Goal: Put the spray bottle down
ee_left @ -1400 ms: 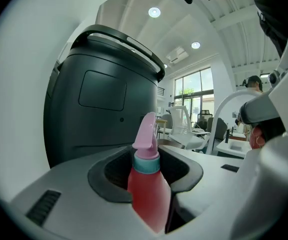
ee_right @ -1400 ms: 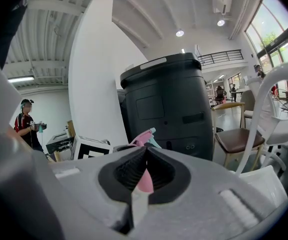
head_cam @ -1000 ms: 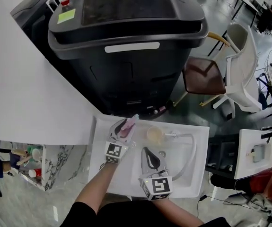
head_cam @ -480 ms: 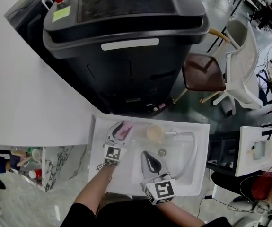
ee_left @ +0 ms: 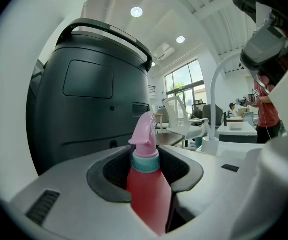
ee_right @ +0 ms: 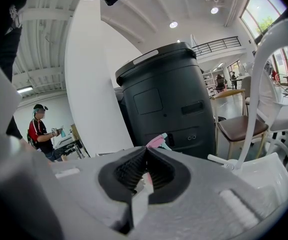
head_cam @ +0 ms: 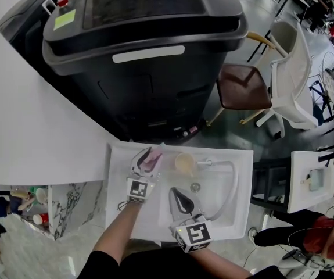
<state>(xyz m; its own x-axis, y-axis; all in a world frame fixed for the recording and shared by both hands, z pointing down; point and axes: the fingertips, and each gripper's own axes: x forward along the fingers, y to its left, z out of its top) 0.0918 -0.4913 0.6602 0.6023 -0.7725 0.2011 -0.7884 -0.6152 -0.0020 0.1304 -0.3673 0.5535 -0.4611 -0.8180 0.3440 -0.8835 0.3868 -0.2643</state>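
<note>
Bottle (ee_left: 146, 184), red with pink sprayer: upright, clamped in left gripper (head_cam: 149, 154) at sink's (head_cam: 119, 214) back-left corner. Right gripper (head_cam: 177, 193): jaws together, empty, over sink's middle

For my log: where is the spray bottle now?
Head view: the spray bottle is held in the left tool, at the left side of the sink, beside the cup.
</note>
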